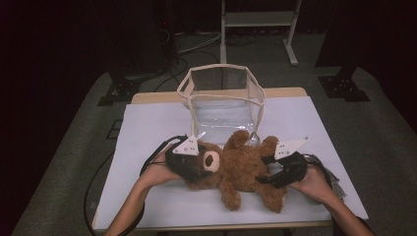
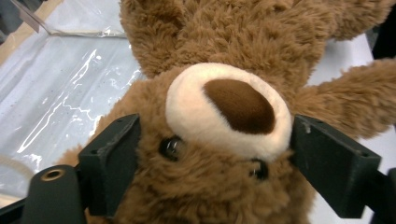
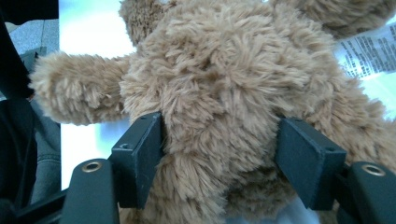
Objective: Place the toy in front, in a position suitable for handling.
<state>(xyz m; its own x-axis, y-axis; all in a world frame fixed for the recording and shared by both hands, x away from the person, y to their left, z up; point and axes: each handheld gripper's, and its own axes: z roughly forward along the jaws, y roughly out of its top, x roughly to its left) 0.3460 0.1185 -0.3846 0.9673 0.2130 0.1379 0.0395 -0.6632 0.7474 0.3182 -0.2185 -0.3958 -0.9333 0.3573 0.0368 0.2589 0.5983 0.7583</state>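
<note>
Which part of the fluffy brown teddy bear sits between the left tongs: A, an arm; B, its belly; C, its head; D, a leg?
C: in the left gripper view the left tongs flank the fluffy brown teddy bear at its face, beside muzzle and eyes.

Brown plush teddy bear, shaggy fur, cream muzzle with dark brown nose (small glossy eyes), lay on its back on the white table cover, limbs splayed, head toward the left.
</note>
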